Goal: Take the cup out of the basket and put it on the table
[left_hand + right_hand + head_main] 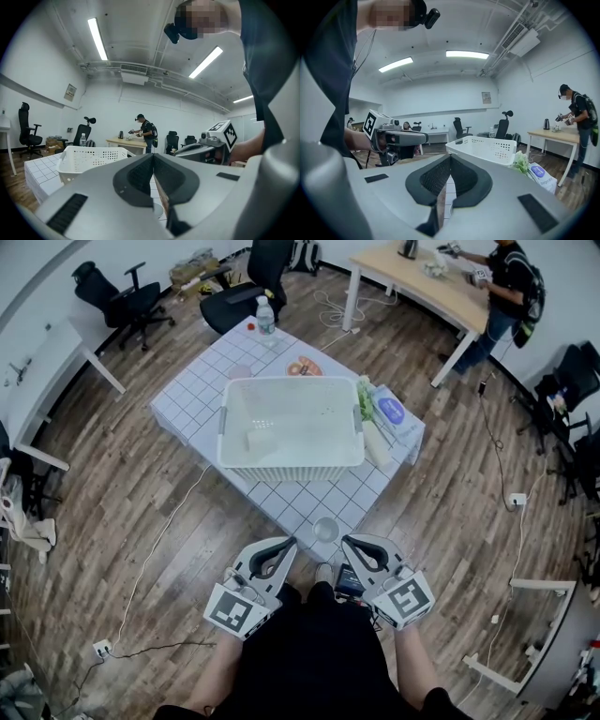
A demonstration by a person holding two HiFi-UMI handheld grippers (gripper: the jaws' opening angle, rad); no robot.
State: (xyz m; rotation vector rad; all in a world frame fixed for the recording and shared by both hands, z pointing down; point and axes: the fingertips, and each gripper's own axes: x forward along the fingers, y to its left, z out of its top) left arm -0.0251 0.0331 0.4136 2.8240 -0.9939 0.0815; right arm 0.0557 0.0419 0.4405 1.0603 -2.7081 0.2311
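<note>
Our left gripper (287, 546) and right gripper (349, 544) are both clenched on nothing, low in frame. The clear round cup (325, 529) stands outside the white perforated plastic basket (291, 468), near the white checked table's (192, 399) front edge. We judge a stray nudge could knock it off.

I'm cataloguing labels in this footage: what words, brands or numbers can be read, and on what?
None legible.
Blue-labelled packet: print too blurred.
Wall poster: too small.
Water bottle label: too small.
Marker cube: pattern only, no letters.
</note>
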